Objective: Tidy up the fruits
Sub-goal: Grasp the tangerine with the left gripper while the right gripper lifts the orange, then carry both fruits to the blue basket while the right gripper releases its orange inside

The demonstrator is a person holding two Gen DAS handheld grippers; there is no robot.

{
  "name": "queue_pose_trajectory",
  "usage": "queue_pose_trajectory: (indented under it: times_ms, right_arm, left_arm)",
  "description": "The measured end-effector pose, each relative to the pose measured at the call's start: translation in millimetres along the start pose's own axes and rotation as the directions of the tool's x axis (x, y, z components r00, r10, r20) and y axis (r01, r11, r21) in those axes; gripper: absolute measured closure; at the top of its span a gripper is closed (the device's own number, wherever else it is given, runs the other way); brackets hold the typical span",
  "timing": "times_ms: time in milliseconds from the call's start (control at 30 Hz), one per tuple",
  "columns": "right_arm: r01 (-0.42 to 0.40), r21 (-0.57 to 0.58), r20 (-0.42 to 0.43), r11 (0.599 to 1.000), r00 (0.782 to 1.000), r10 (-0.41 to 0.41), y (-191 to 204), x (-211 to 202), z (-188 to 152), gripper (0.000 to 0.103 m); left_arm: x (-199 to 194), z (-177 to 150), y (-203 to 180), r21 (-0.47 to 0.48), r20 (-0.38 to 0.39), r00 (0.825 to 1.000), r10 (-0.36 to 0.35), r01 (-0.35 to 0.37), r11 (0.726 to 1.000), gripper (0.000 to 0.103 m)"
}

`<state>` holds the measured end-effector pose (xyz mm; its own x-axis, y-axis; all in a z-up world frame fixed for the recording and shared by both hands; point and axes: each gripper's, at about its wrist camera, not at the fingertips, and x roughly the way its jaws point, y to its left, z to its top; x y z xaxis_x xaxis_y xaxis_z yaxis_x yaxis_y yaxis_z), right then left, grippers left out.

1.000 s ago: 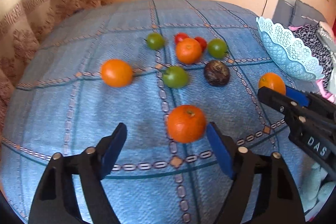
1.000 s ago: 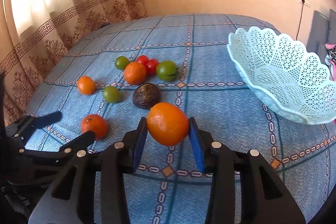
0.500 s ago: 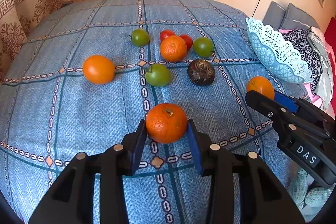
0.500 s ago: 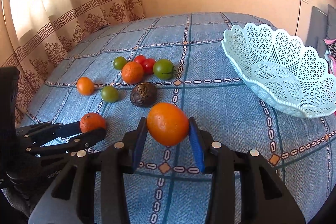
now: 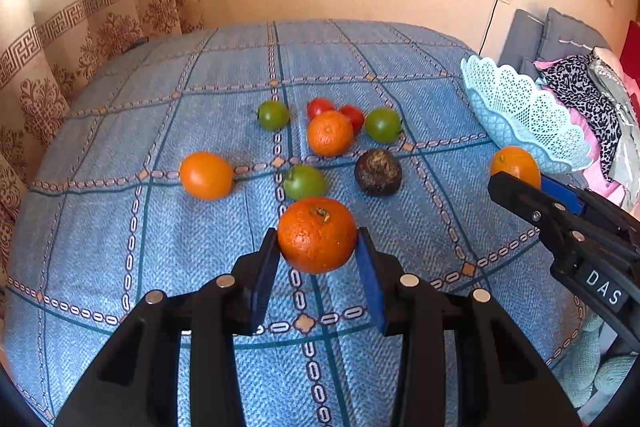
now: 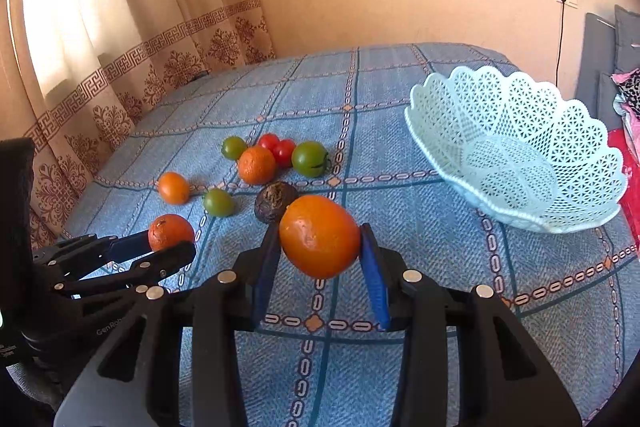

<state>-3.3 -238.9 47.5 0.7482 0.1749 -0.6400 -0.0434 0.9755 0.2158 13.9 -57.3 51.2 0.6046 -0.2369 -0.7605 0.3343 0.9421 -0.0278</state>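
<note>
Your left gripper (image 5: pixel 317 259) is clamped on a dark orange mandarin (image 5: pixel 317 235), blue pads pressed to both sides, stem end up, fruit clear of the blue bedspread (image 5: pixel 120 227). Your right gripper (image 6: pixel 318 259) is closed on a smooth orange (image 6: pixel 319 235), also lifted off the cloth; from the left cam you see it at the far right w/ the fruit poking out past the jaw tips, just in front of the basket.

The rest of the fruit sits on the bedspread ahead of you, loosely grouped. Closest to the left gripper: a green tomato (image 5: pixel 305 182) just behind the mandarin, and a dark wrinkled fruit (image 5: pixel 378 171) to its right. A loose orange (image 5: pixel 206 175) lies off to the left, apart from the others. Further back there's another mandarin (image 5: pixel 330 133) w/ two red tomatoes (image 5: pixel 336 109) touching behind it, a green tomato on the left (image 5: pixel 273 115) and a bigger green one on the right (image 5: pixel 383 125).

The light-blue lattice basket (image 6: pixel 516 147) rests tilted at the right edge of the bed, nothing visible inside, well apart from the fruit cluster. Patterned curtains (image 6: pixel 120 67) hang on the left; grey cushions (image 5: pixel 552 35) and clothes are behind the basket.
</note>
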Motion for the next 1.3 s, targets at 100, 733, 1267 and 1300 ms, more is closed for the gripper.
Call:
queue_pose_trajectory:
  times_ms: [100,733,1267,1300]
  right_arm:
    - [0.005,0.013,0.018,1.0,1.0,-0.005,-3.6,-6.1,2.9,0.062]
    - [0.206,0.164,0.115,0.965,0.967,-0.227,-89.0,-40.4,27.5,0.062]
    - [0.292,0.236,0.083,0.927,0.944,-0.319,-138.8,-28.8,25.5,0.057]
    - [0.294,0.234,0.09,0.927,0.943,-0.322,-139.0,-29.4,25.9,0.056]
  left_arm:
    - [-2.4,5.7,-3.3,0.009,0.011,1.0,0.001,-0.001,1.0,0.064]
    - [-8.4,59.8,-67.6,0.124,0.091,0.991,-0.097,0.085,0.989,0.064]
    - [32.2,94.5,-130.8,0.195,0.047,0.98,-0.191,0.179,0.964,0.064]
    - [34.0,94.9,-132.4,0.198,0.045,0.98,-0.194,0.182,0.963,0.064]
